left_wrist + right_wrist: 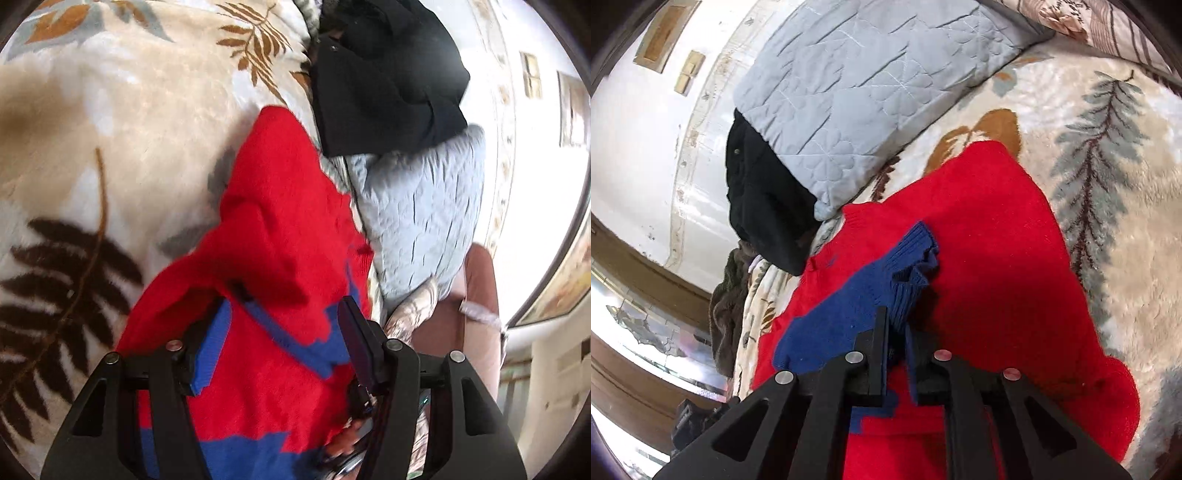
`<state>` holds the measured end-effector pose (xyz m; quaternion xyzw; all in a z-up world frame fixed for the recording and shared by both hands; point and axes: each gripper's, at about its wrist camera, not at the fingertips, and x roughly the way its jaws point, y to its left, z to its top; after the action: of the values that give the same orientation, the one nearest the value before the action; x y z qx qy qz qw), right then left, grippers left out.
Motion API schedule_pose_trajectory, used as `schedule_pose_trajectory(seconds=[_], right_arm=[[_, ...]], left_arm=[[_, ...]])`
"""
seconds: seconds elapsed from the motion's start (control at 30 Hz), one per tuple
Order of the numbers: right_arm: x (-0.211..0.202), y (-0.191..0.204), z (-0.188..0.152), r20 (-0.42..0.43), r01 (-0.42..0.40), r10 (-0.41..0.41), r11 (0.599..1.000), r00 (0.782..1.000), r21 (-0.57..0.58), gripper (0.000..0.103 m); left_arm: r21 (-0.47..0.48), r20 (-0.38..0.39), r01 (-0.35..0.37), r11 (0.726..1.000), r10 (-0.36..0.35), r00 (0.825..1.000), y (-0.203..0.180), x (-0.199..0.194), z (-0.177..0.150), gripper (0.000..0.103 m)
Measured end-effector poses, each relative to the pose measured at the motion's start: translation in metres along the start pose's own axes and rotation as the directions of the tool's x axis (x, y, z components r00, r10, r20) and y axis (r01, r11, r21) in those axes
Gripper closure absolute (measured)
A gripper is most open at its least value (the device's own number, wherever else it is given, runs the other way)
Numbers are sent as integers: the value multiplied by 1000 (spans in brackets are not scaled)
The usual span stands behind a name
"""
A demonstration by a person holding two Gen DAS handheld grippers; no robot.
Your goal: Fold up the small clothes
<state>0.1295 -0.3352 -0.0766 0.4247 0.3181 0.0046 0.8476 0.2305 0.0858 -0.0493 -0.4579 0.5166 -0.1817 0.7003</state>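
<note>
A small red knit sweater (273, 206) with blue trim lies on a cream leaf-print blanket (122, 125). My left gripper (284, 325) stands wide open just over the sweater, fingers apart on either side of a raised red fold and a blue band. In the right wrist view the same sweater (990, 236) is spread flat. My right gripper (895, 336) is shut on its blue sleeve cuff (912, 266), and the blue sleeve lies across the red body.
A light blue quilted pillow (857, 96) lies at the sweater's far side, also in the left wrist view (421, 206). A black garment (384, 74) sits beside the pillow near the bed's edge. A white wall and brown furniture (476, 317) lie beyond.
</note>
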Motion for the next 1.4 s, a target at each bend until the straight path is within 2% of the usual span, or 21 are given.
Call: schedule_pose_trajectory(seconds=[0.03,0.07,0.1,0.13,0.3,0.37,0.47,0.63,0.73,0.83,0.87,0.9,0.97,1.03,1.1,1.13,1.2,1.3,1.4], right_arm=[[2,1,1,-4,6,-6,1000,1000,-2,92],[4,4,3,-7,10,-10,1000,1000,-9,92],[5,8,7,-13,12,-12,999,1000,-30,97],[1,10,9,-7,2,-2,999,1000,-48,98],[-33,25,28,101,-91,102,990,990,-104,98],[-38,22,32,113,-77,89,992,990,-102,98],[-36,8,29,103,-18,27,996,994,-82,98],[-34,-25,16,72,23,-22,1000,997,-17,98],[-28,-35,10,36,44,-44,999,998,-6,98],[-30,-31,9,48,56,-56,998,997,-6,87],[-29,-29,10,46,56,-56,998,997,-5,79],[-28,-25,12,44,58,-58,998,997,-6,76],[-24,-18,16,42,67,-66,997,997,-27,77],[-26,-9,23,49,33,-30,998,998,-55,99],[-37,0,28,92,-7,14,997,996,-83,98],[-43,1,30,108,-22,32,996,994,-90,98],[-50,0,32,129,-35,47,995,991,-92,98],[-42,-14,25,95,4,3,997,995,-76,99],[-24,-34,10,15,80,-80,995,997,-51,99]], left_arm=[[-10,15,-19,1000,19,1000,-2,2,5,46],[-10,22,-27,1000,27,999,-4,3,7,58],[-6,30,-31,1000,31,999,-5,2,10,72],[0,30,-39,999,39,999,-9,1,14,94],[72,92,-31,997,24,995,-26,-23,11,95],[92,74,-42,995,35,997,-27,-21,4,96],[123,59,-94,988,87,994,-24,-9,-7,96],[98,21,-128,987,127,992,-2,0,-19,96],[89,17,-123,988,122,992,4,-5,-23,96],[81,37,-104,991,101,994,6,-13,-24,96],[81,40,-90,993,87,995,4,-14,-22,94],[81,36,-75,994,72,997,4,-14,-21,92],[73,27,-47,996,45,999,-3,-8,-16,79],[72,38,-68,995,66,997,-9,-3,-10,78],[75,46,-87,993,83,995,-13,2,-4,83],[75,55,-103,992,99,994,-13,2,-2,94],[74,58,-103,992,98,993,-10,1,0,96],[74,68,-119,990,114,991,0,-1,-4,96],[51,55,-130,990,127,990,15,3,-7,96]])
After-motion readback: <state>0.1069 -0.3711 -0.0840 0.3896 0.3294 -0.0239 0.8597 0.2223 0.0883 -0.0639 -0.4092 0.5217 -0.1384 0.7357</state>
